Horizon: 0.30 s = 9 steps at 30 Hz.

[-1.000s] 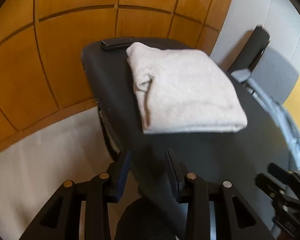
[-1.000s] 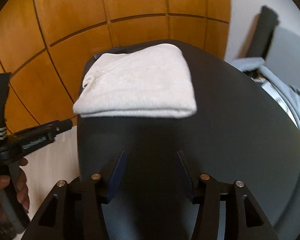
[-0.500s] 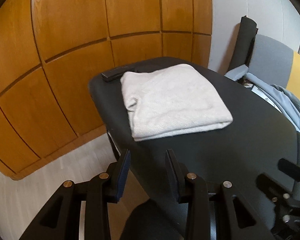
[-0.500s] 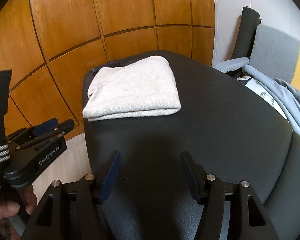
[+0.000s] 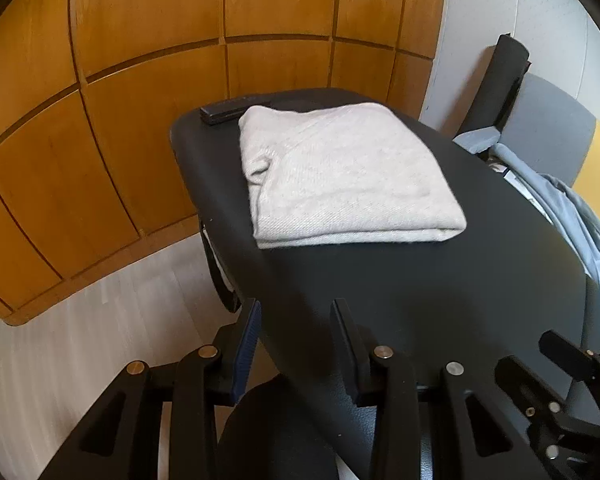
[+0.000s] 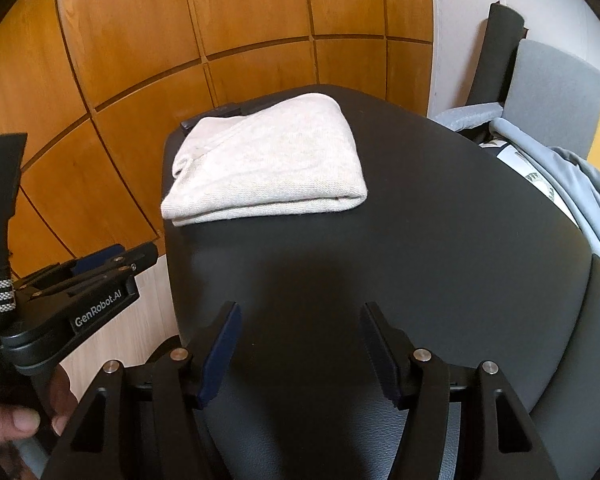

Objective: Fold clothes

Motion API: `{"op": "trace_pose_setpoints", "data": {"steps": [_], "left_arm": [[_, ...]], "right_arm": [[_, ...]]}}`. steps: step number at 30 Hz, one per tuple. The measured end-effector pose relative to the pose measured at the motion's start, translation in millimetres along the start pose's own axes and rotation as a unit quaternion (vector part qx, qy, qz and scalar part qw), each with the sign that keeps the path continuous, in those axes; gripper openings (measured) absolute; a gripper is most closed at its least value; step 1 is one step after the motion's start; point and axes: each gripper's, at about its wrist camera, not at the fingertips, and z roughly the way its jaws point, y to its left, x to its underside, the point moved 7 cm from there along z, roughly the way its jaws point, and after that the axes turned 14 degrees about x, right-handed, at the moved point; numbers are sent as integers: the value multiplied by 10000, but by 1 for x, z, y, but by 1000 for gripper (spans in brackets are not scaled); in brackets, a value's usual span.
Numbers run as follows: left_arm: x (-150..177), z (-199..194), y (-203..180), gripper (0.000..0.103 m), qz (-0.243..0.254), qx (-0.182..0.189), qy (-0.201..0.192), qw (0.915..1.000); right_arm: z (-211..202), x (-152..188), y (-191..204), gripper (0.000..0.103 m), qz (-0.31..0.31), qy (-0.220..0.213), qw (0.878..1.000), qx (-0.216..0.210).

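The left gripper (image 5: 296,344) hangs over the near left edge of a black padded table (image 5: 419,292), jaws slightly parted and empty. Ahead, at the table's far left end, lies a cream knit sweater (image 5: 339,176), folded into a neat rectangle, long axis running left to right, folded edge nearest. The right gripper (image 6: 300,348) gapes wider, empty.

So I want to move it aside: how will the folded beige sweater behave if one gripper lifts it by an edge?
The folded beige sweater is soft knit in loose layers, so it will probably droop and unfold. It looks light. Pushed, it may slide on the smooth black table, bunching at the loose edge.
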Motion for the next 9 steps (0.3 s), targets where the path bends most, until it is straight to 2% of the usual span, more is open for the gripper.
{"op": "trace_pose_setpoints", "data": {"steps": [5, 9], "left_arm": [[3, 6, 4, 36, -113, -106, 59, 9999], [5, 10, 7, 36, -292, 96, -4, 9995]], "right_arm": [[1, 2, 0, 63, -4, 25, 10000, -9], [2, 4, 0, 63, -8, 45, 10000, -16]]}}
